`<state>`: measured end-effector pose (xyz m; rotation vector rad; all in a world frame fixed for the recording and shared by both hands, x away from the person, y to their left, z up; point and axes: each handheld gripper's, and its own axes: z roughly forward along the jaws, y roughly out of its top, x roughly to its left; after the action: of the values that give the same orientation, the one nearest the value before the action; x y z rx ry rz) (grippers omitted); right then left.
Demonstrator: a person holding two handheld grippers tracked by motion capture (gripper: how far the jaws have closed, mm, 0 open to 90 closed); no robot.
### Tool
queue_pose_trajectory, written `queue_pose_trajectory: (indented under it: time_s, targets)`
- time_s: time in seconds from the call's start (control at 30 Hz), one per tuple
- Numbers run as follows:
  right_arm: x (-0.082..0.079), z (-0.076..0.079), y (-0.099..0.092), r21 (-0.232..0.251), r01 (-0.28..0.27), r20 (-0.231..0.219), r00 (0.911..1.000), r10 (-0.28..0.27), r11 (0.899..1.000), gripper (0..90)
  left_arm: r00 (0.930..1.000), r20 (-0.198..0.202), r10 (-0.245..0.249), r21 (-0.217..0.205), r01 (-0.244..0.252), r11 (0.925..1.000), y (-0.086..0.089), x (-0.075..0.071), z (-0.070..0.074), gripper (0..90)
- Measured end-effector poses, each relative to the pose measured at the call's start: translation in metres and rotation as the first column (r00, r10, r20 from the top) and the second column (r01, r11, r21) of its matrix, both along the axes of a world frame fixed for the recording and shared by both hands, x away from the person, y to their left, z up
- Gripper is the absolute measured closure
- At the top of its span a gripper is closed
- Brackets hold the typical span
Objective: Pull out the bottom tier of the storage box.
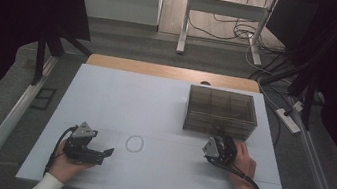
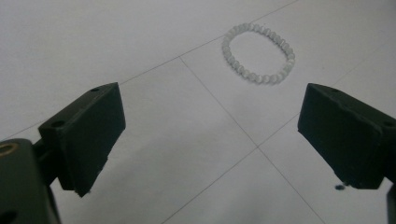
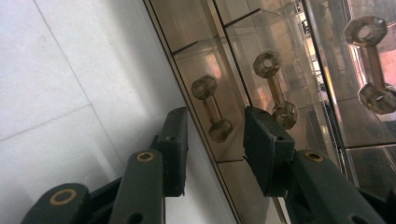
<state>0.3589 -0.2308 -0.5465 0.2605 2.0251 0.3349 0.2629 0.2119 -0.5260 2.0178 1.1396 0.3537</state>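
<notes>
The left gripper [image 1: 108,152] rests on the table [image 1: 105,95], jaws wide and empty, pointing toward the bead bracelet [image 1: 135,143], which lies flat just ahead of them. To the right, the right gripper [image 3: 212,140] has its jaws partly closed around a small handle [image 3: 211,109] on the front of the clear drawer box [image 1: 222,111], not yet pinching it.

High view looks forward and down over the whole counter [image 1: 165,104]. Left gripper view sits close above the counter, sharing the bracelet [image 2: 258,55] at 12 o'clock. Right gripper view faces the drawer box [image 3: 280,70] closely.
</notes>
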Motion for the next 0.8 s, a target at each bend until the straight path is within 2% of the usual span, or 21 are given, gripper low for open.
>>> queue_pose_trajectory:
  time_s: [0.8]
  targets:
    - [-0.0001,-0.0067,0.0030,-0.051,0.001,0.033,0.9994,0.001,0.999,69.7,1.0000,0.000,0.001,0.001,-0.001,1.0000,0.0001,-0.0001,0.0000,7.7]
